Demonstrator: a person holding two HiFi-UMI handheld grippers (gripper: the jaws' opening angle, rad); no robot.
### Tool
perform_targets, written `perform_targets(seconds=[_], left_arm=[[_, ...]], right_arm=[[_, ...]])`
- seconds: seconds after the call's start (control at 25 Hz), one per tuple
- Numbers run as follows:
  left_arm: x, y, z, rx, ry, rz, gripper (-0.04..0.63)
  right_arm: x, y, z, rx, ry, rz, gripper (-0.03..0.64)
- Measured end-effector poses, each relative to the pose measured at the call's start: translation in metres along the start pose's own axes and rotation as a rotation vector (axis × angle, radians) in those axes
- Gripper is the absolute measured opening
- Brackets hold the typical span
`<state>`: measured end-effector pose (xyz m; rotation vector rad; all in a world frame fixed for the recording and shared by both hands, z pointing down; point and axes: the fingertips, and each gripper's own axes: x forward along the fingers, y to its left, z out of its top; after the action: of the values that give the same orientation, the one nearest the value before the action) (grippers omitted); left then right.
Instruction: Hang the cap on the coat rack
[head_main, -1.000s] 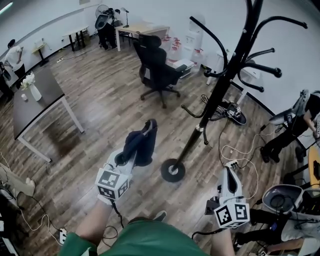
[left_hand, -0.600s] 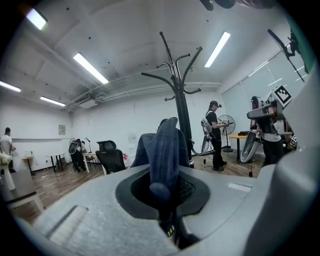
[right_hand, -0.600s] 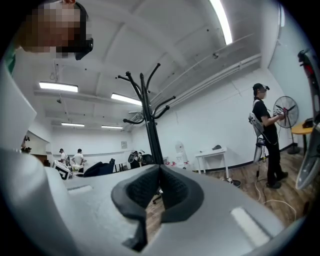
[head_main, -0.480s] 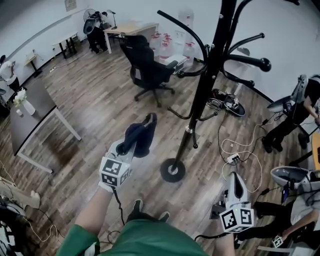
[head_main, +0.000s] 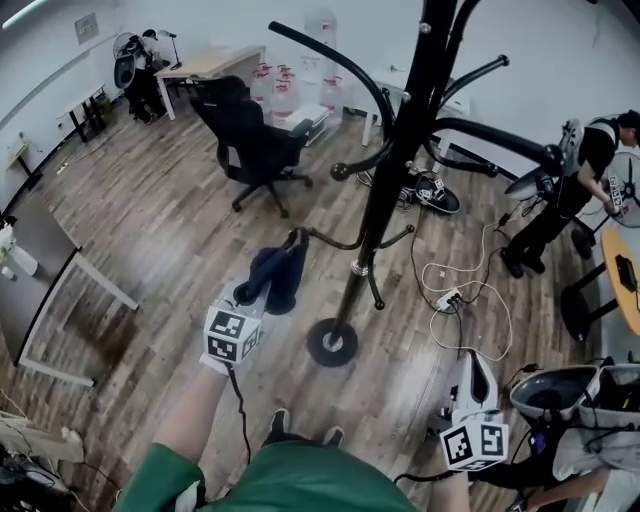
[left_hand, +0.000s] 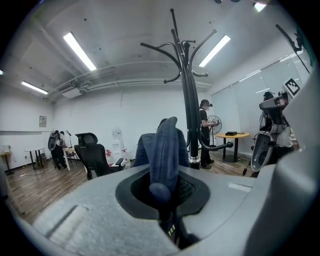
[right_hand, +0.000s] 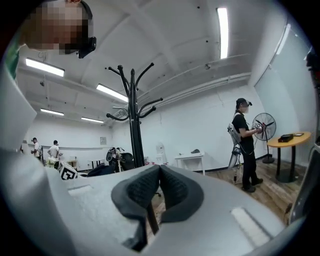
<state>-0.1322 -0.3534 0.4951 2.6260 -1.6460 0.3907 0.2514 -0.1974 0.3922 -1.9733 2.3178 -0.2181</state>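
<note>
My left gripper (head_main: 258, 286) is shut on a dark blue cap (head_main: 280, 275), which stands up between its jaws (left_hand: 165, 150). The black coat rack (head_main: 395, 170) rises just right of the cap, with curved hooks spreading at several heights and a round base (head_main: 332, 342) on the floor. In the left gripper view the coat rack (left_hand: 189, 100) stands straight behind the cap. My right gripper (head_main: 477, 370) hangs low at the right, shut and empty; its pads (right_hand: 159, 187) touch each other. The coat rack (right_hand: 133, 115) appears off to its left.
A black office chair (head_main: 250, 140) stands behind the rack. Cables and a power strip (head_main: 447, 298) lie on the wooden floor to the right, shoes (head_main: 430, 190) beyond. A person (head_main: 565, 190) stands at the right, a grey table (head_main: 40, 270) at the left.
The view has moved closer to the coat rack, which now looms larger and nearer the cap. The left gripper still holds the cap; the right gripper has stayed low.
</note>
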Motion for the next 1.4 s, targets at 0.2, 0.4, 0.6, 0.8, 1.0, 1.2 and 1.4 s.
perform_targets(seconds=[0.2, 0.4, 0.6, 0.8, 1.0, 1.2, 1.4], left_arm=[[0.033, 0.019, -0.023, 0.000, 0.044, -0.071, 0.026], [0.057, 0.037, -0.040, -0.011, 0.062, -0.136, 0.026], [0.078, 0.038, -0.049, -0.011, 0.053, -0.244, 0.026], [0.093, 0.034, -0.057, 0.023, 0.074, -0.351, 0.026], [0.107, 0.025, -0.060, 0.032, 0.078, -0.419, 0.026], [0.118, 0.005, -0.064, 0.043, 0.083, -0.480, 0.026], [0.127, -0.013, -0.073, 0.027, 0.089, -0.520, 0.028]], right_arm=[[0.004, 0.013, -0.005, -0.005, 0.007, -0.075, 0.003], [0.011, 0.034, -0.007, -0.021, 0.013, -0.133, 0.003], [0.018, 0.054, -0.009, -0.026, 0.008, -0.181, 0.003], [0.024, 0.079, -0.015, -0.024, 0.011, -0.208, 0.003], [0.020, 0.093, -0.018, -0.026, 0.008, -0.248, 0.003], [0.001, 0.086, -0.017, -0.021, -0.008, -0.329, 0.003], [-0.011, 0.086, -0.016, -0.018, -0.013, -0.373, 0.003]])
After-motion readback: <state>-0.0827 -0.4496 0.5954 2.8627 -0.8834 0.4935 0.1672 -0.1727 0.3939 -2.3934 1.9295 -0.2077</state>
